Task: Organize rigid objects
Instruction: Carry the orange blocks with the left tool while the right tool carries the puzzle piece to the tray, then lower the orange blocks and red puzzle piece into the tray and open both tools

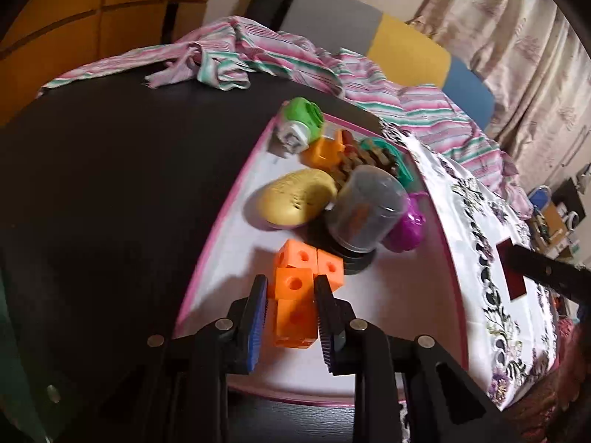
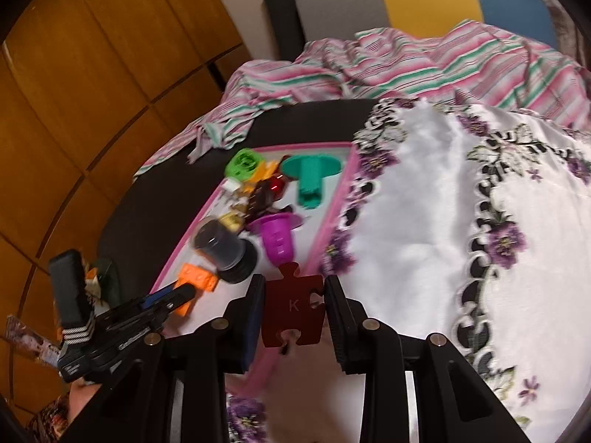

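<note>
Left gripper [image 1: 290, 288] clamps the orange linked cubes [image 1: 295, 284] over the pink-rimmed tray's [image 1: 207, 243] near end; right gripper [image 2: 294, 304] pinches a dark-red puzzle piece [image 2: 293, 304] at the tray's near-right rim. Next, likely: lower and release both inside.

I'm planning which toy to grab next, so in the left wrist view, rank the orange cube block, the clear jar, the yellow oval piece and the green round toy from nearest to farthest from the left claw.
1. Orange cube block, between the left claw's fingers.
2. Clear jar, just beyond, slightly right.
3. Yellow oval piece, beside the jar on its left; near enough to call it a tie.
4. Green round toy, at the tray's far corner.
</note>
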`<state>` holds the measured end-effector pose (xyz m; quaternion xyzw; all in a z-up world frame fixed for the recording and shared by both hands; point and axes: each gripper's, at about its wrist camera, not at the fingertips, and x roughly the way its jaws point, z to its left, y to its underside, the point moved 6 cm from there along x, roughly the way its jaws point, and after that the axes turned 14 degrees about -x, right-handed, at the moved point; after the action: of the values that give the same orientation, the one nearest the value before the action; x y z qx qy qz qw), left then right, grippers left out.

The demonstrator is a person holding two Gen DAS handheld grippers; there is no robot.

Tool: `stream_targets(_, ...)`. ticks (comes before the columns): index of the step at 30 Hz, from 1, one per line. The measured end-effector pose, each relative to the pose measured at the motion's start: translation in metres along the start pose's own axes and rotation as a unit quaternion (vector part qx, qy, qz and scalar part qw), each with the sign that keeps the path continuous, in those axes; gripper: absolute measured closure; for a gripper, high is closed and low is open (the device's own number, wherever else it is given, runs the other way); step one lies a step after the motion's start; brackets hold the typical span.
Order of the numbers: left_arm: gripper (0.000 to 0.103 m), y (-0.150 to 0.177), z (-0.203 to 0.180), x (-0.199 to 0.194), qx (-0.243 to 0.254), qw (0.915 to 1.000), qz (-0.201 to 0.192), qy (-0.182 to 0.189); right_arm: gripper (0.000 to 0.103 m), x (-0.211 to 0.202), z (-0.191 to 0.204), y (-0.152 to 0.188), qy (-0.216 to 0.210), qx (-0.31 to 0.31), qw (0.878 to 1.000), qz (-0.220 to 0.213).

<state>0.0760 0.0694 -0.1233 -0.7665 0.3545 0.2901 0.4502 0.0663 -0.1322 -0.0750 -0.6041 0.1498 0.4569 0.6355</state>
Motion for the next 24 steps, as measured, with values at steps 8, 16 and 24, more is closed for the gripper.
stream_targets(8, 0.062, 0.002, 0.006, -0.027, -0.049, 0.9980, -0.009, 0.039, 0.070, 0.017, 0.028, 0.004, -0.024, -0.018, 0.999, 0.018)
stream_targets(16, 0.059, 0.010, -0.002, -0.054, -0.025, 0.9986, -0.032, 0.034, 0.070, 0.038, 0.051, 0.009, -0.031, -0.040, 0.998, 0.041)
stream_targets(24, 0.048, 0.006, 0.003, -0.075, -0.043, 0.9974, -0.053, 0.021, 0.070, 0.056, 0.070, 0.012, -0.002, -0.076, 0.995, 0.062)
